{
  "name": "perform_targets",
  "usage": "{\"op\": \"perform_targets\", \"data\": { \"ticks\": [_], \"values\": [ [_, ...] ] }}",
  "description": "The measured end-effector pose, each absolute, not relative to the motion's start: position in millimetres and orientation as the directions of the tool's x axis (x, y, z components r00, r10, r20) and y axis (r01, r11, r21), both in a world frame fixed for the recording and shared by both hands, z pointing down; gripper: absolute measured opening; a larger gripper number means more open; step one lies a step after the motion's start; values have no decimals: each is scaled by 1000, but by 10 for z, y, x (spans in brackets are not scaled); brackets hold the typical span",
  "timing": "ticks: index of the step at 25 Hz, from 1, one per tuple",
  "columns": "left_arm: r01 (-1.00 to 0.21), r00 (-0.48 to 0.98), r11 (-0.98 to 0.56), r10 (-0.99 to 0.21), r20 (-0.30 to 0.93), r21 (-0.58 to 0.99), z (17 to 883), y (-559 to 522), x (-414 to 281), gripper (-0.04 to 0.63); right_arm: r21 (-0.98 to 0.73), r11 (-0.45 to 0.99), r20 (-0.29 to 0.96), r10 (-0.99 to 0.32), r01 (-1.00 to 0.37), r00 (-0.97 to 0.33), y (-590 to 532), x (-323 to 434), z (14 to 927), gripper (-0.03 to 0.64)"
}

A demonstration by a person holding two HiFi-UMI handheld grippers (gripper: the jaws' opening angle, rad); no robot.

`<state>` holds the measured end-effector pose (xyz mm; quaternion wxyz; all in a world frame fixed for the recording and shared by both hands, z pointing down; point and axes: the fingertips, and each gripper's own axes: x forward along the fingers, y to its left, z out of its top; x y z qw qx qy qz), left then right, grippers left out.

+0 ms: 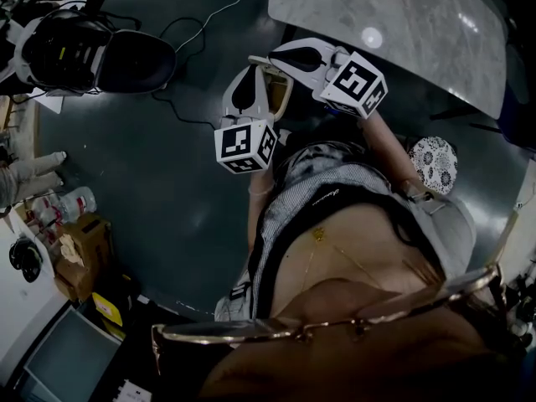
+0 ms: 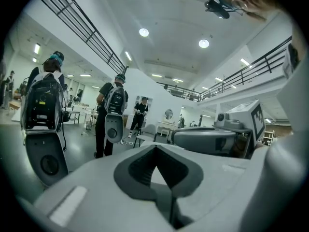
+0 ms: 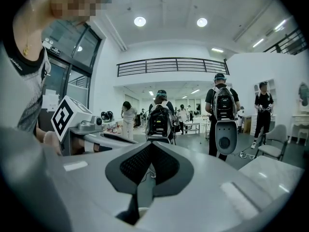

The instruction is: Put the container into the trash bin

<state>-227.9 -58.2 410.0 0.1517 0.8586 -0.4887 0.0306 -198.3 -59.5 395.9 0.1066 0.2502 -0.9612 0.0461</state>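
Hovering side by side above the floor, the left gripper and right gripper are clenched, empty (jaws tip to tip); the container's whereabouts cannot be told.

Left gripper rides just beside the right gripper, both close before the person's chest. A table lies beyond the right gripper. On the floor, a backpack rig lies well off left, with cardboard boxes nearer and bottles just beyond them.
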Motion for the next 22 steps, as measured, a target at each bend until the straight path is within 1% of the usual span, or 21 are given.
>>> {"op": "perform_targets", "data": {
  "ticks": [15,22],
  "values": [
    [-847,520,-466,-826,218,256,3669,-1046,-2241,0,-37,876,268,-456,-482,-849,-1077,-1951,3502,25],
    [-847,522,-473,-825,215,242,3800,-1152,-2188,0,-28,877,262,-457,-480,-850,-1196,-1914,3630,25]
  ]
}}
